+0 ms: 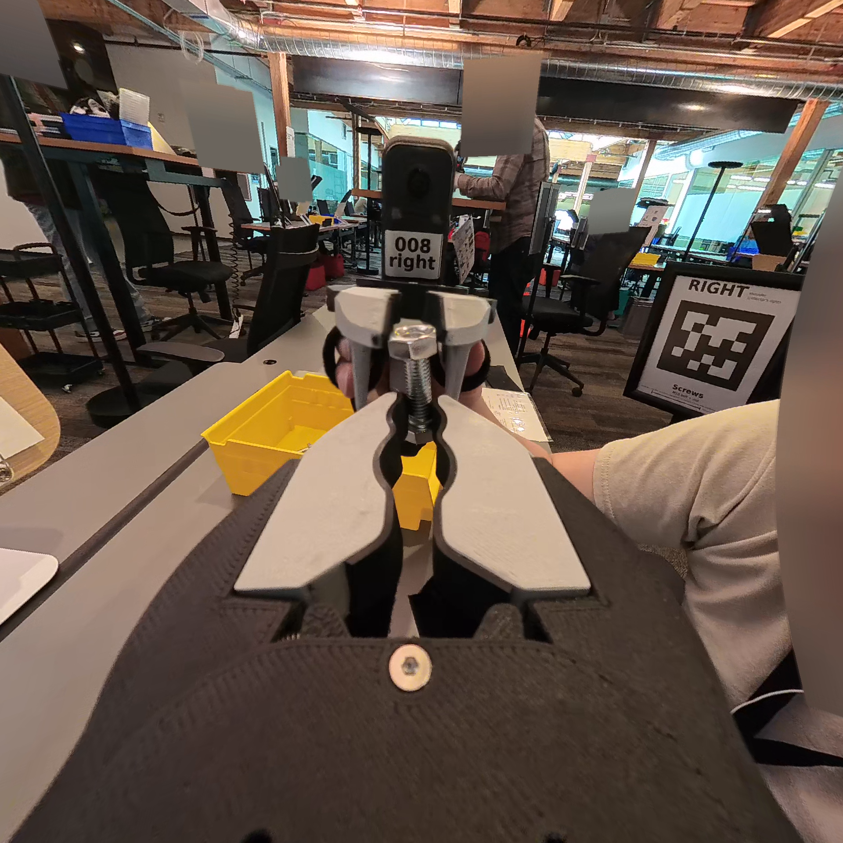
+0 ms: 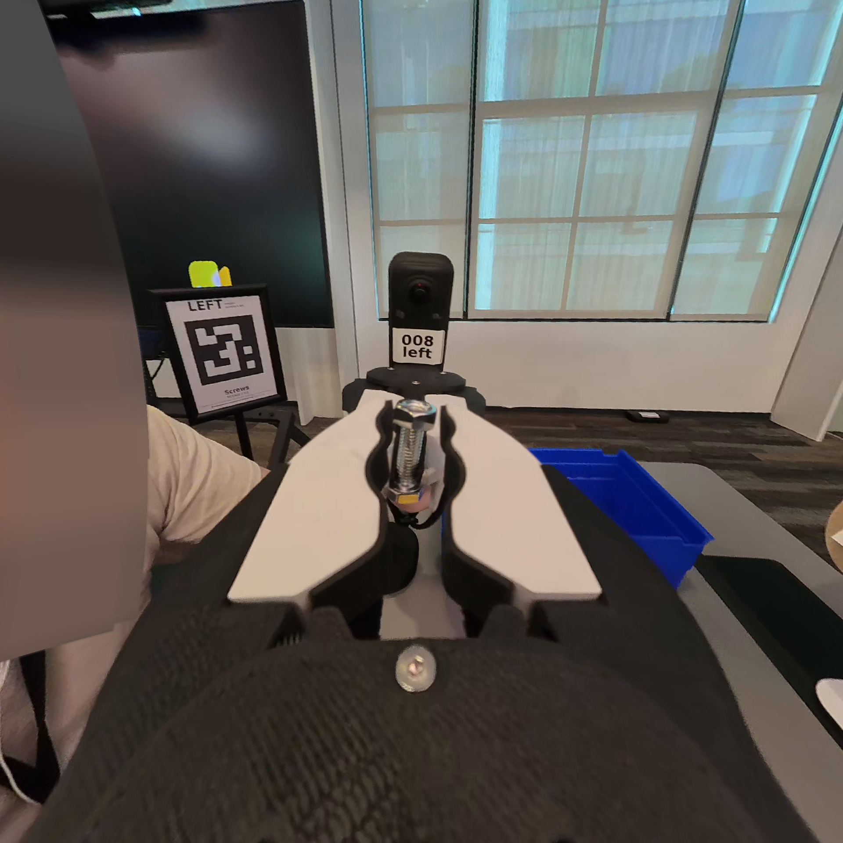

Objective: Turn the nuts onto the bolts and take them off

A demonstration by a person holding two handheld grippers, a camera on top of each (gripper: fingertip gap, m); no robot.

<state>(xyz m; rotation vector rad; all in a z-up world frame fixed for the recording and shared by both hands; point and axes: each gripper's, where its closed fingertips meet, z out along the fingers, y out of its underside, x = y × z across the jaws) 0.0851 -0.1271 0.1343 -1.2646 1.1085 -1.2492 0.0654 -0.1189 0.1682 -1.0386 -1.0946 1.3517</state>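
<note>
L tool [image 1: 416, 422] and R tool [image 2: 413, 456] meet tip to tip above the bench [image 1: 114, 479], both clamped on one bolt [image 1: 417, 392]. L tool grips the threaded end; R tool grips a hex piece at the other end, head or nut, can't tell. Yellow bin [image 1: 273, 424] sits just below bolt; blue bin [image 2: 638, 502] near R tool.

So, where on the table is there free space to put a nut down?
Free: grey table left of the yellow bin, and the strip right of the blue bin. Crowded: the middle, where left gripper and right gripper hold the bolt.
</note>
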